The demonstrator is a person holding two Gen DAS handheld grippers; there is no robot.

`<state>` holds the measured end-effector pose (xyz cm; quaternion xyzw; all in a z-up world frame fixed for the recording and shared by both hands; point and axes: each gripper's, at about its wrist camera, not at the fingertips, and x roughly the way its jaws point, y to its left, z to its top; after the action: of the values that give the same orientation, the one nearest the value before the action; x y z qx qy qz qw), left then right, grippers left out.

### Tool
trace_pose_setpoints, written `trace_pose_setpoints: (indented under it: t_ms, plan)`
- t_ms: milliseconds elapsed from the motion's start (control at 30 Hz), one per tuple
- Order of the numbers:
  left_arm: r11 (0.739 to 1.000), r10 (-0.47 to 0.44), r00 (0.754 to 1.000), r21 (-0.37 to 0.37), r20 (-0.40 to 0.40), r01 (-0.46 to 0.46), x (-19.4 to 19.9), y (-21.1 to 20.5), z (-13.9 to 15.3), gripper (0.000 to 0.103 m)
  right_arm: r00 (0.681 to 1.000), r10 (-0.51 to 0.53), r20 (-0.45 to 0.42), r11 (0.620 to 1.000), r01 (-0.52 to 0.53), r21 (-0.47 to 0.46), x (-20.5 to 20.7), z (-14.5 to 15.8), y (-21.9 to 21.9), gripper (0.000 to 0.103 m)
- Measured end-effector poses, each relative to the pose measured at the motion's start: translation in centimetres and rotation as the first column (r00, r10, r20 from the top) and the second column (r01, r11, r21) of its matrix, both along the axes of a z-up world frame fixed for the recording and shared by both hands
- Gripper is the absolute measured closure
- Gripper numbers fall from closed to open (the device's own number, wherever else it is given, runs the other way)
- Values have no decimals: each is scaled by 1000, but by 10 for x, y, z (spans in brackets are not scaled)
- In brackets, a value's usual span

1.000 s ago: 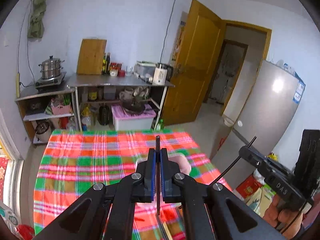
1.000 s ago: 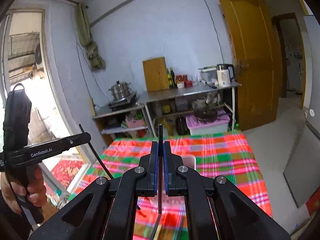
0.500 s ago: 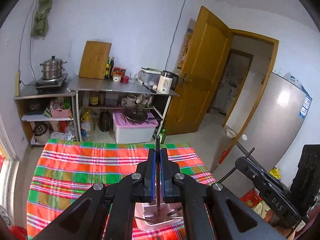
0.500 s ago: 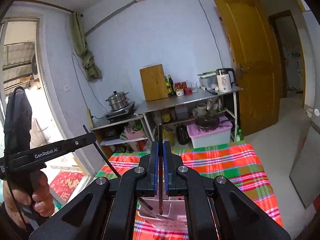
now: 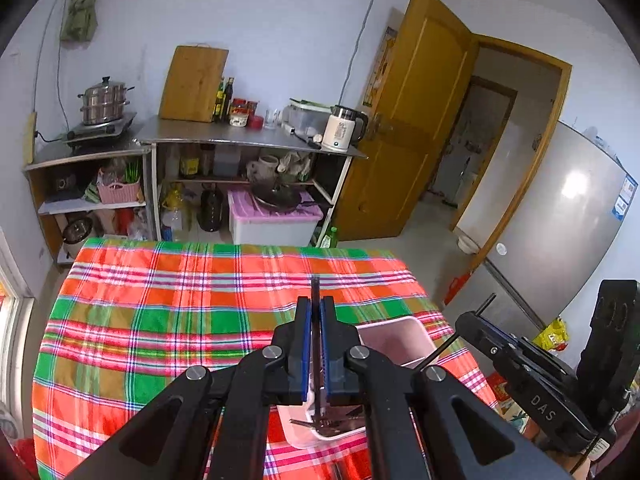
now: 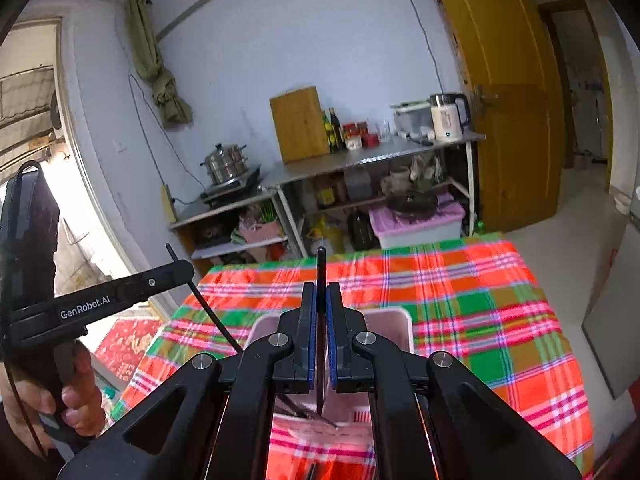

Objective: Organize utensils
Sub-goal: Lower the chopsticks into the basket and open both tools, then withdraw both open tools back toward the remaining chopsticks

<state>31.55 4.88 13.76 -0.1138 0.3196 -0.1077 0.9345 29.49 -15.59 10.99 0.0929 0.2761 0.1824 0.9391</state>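
Both my left tool and right tool are closed empty; cutlery already lies in the pink tray.

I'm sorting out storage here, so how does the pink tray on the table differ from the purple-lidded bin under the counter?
The pink tray is open-topped; the purple-lidded bin is closed. The tray sits on the plaid tablecloth; the bin sits under the steel counter. The tray holds metal utensils; the bin carries a dark pan on its lid. Both are rectangular plastic containers.
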Motion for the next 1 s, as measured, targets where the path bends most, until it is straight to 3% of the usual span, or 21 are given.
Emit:
trace_pose_setpoints:
  t_ms: [133, 200, 333, 633, 1000]
  plan:
    - [1000, 4, 1000, 3, 0, -4, -3, 3, -1, 98, 1000, -8, -17, 1000, 8, -2, -2, -4, -5, 98]
    - [1000, 3, 1000, 8, 10, -3, -7, 4, 3, 93, 1000, -15, -9, 1000, 15, 2, -4, 0, -8, 96]
    - [1000, 12, 999, 7, 44, -13, -21, 6, 16, 92, 999, -19, 26, 1000, 19, -1, -16, 16, -14, 95]
    - [1000, 11, 994, 6, 105, -11, -76, 5, 34, 92, 998, -10, 60, 1000, 11, -12, -60, 32, -31, 95]
    - [999, -26, 995, 28, 93, 24, -152, -21, -4, 92, 998, -10, 55, 999, 12, -42, -128, 11, -46, 95]
